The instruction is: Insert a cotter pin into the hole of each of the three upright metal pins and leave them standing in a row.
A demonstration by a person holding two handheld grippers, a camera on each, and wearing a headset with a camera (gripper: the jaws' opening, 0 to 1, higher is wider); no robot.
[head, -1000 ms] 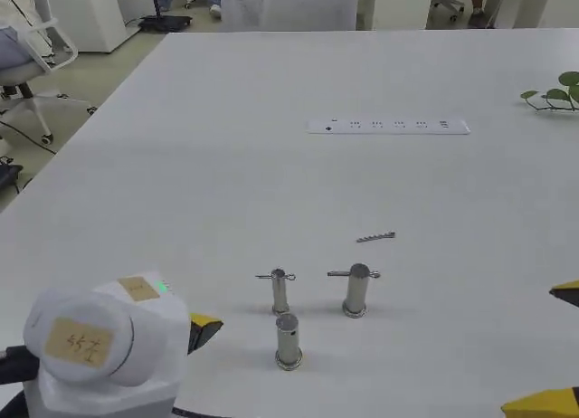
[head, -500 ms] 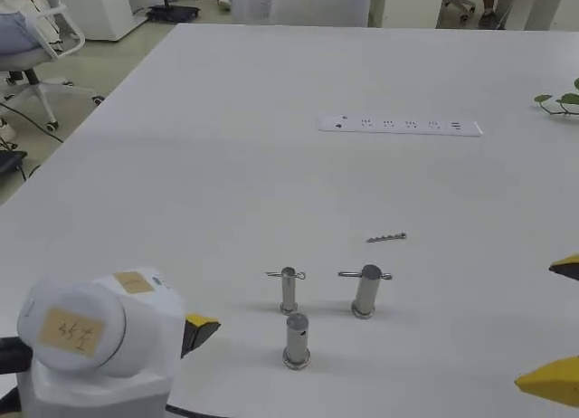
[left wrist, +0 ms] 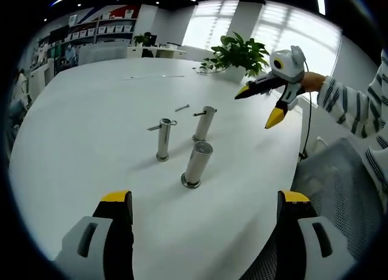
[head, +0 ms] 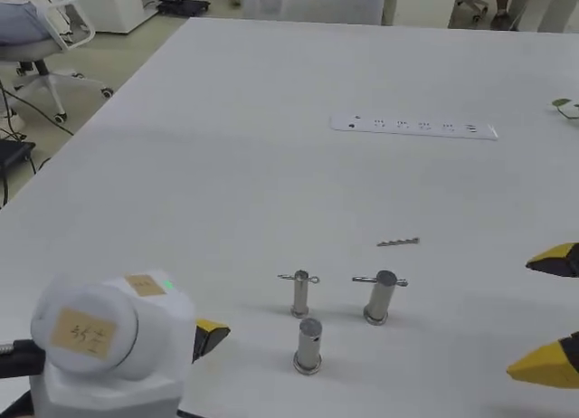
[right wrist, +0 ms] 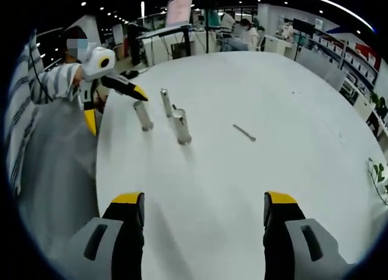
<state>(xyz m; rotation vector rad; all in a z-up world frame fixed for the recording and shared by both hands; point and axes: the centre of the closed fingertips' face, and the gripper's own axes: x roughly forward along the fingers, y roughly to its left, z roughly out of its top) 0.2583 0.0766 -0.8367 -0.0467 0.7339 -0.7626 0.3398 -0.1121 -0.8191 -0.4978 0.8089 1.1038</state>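
Left tongs (left wrist: pixel 204 201) and right tongs (right wrist: pixel 204 201) both gape wide and empty over the white worktop (head: pixel 226 165). The loose cotter pin (head: pixel 398 242) lies flat just beyond the two fitted uprights (head: pixel 381 297), its long axis running left-right in the head view. It is best pinched near one end, leaving its length free for the bare upright pin (head: pixel 308 345).
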